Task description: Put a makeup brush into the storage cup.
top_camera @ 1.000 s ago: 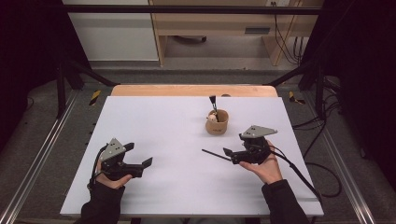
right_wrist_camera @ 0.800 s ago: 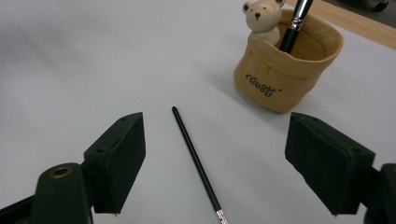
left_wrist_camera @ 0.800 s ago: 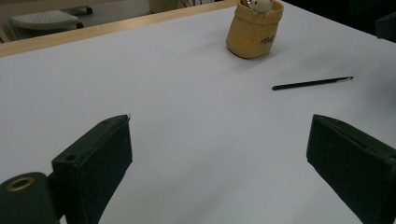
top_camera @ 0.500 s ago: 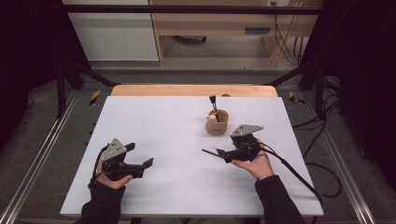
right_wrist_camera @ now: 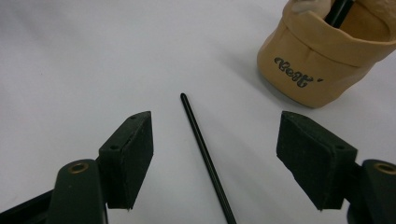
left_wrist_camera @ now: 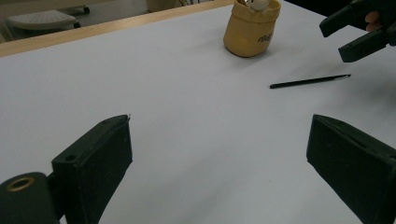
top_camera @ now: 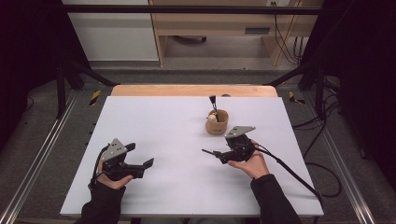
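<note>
Black stick (right_wrist_camera: pixel 205 156) lies flat on the white table (top_camera: pixel 177 121), between the right gripper's (right_wrist_camera: pixel 215 163) wide-spread jaws; tan pouch (top_camera: pixel 217 122) stands nearby. Left gripper (top_camera: pixel 140 164) gapes wide, holding nothing.

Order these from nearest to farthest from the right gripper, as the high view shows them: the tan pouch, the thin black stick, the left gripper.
1. Thin black stick, lying between its open jaws.
2. Tan pouch, just beyond the right gripper.
3. Left gripper, far across the table.
</note>
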Tool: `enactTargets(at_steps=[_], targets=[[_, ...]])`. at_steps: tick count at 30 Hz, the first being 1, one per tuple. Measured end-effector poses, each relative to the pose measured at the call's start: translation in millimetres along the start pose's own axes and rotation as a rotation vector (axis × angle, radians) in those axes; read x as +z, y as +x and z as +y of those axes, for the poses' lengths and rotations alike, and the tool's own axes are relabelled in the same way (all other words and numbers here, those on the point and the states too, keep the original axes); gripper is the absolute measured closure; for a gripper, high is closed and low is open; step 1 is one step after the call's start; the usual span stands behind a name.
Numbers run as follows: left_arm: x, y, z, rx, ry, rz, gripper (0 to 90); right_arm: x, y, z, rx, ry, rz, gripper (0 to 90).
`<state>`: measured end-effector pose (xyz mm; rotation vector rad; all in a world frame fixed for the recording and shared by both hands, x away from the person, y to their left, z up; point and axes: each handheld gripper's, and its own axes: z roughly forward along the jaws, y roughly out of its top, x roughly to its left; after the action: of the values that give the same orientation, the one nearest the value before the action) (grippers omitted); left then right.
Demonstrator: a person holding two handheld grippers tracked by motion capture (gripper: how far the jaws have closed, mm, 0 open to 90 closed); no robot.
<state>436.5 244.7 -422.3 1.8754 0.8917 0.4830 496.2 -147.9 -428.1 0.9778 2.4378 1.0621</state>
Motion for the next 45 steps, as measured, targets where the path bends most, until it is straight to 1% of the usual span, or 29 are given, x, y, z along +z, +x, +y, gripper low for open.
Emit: enactTargets(at_steps=[4, 9, 11, 14, 17, 18, 19, 20, 24, 29, 30, 31, 32, 37, 38, 40, 42, 45], targets=[[0.3, -0.5, -0.1, -0.001, 0.003, -0.001, 6.1, 3.0, 0.3, -0.3, 0.002, 0.009, 0.002, 29.9], [0.8, -0.9, -0.1, -0.001, 0.005, -0.003, 6.1, 6.6, 0.0, 1.0, -0.009, 0.030, 0.002, 33.2], [0.8, -1.0, -0.1, -0.001, 0.004, -0.004, 6.1, 9.5, -0.1, 2.7, -0.018, 0.040, 0.011, 34.5], [0.7, -1.0, 0.0, 0.000, 0.004, -0.004, 6.2, 11.7, 0.2, 3.9, -0.011, 0.054, 0.008, 35.1], [0.7, -1.0, -0.1, 0.000, 0.003, -0.005, 6.2, 15.7, -2.5, 3.9, -0.024, 0.066, 0.013, 36.7], [0.8, -1.0, -0.1, -0.001, 0.005, -0.004, 6.2, 18.6, -3.0, 3.5, -0.021, 0.085, 0.007, 38.4], [0.9, -1.0, -0.1, 0.000, 0.005, -0.005, 6.2, 19.8, -3.2, 3.1, -0.018, 0.093, 0.012, 40.0], [0.9, -1.1, -0.1, 0.000, 0.005, -0.005, 6.2, 21.1, -4.0, 2.7, -0.026, 0.102, 0.009, 41.3], [0.9, -1.2, -0.1, 0.000, 0.004, -0.004, 6.3, 26.0, -3.8, 1.0, -0.023, 0.125, 0.023, 46.2], [0.9, -0.9, -0.1, 0.001, 0.006, -0.006, 6.2, 31.1, -3.0, -1.9, -0.042, 0.158, 0.032, 53.8], [1.1, -0.9, -0.1, 0.006, 0.007, -0.006, 6.2, 32.0, -2.5, -2.3, -0.038, 0.168, 0.030, 55.2], [1.1, -0.9, -0.1, 0.006, 0.007, -0.006, 6.2, 32.0, -2.5, -2.3, -0.038, 0.168, 0.030, 55.2], [1.2, -1.0, -0.1, 0.007, 0.007, -0.007, 6.2, 34.0, -2.9, -3.2, -0.049, 0.176, 0.039, 57.8], [2.1, -1.4, -0.2, 0.013, 0.012, -0.007, 6.2, 37.6, -3.0, -4.7, -0.048, 0.200, 0.031, 62.3], [2.1, -1.4, -0.2, 0.012, 0.012, -0.007, 6.2, 39.2, -4.0, -5.5, -0.058, 0.212, 0.034, 64.1], [2.1, -1.5, -0.2, 0.011, 0.012, -0.008, 6.2, 40.0, -3.7, -5.8, -0.054, 0.214, 0.034, 65.3], [2.2, -1.5, -0.2, 0.012, 0.012, -0.008, 6.2, 41.7, -4.0, -6.7, -0.060, 0.220, 0.043, 67.7], [2.4, -1.6, -0.2, 0.013, 0.014, -0.009, 6.2, 42.4, -4.2, -7.1, -0.064, 0.224, 0.042, 69.4]])
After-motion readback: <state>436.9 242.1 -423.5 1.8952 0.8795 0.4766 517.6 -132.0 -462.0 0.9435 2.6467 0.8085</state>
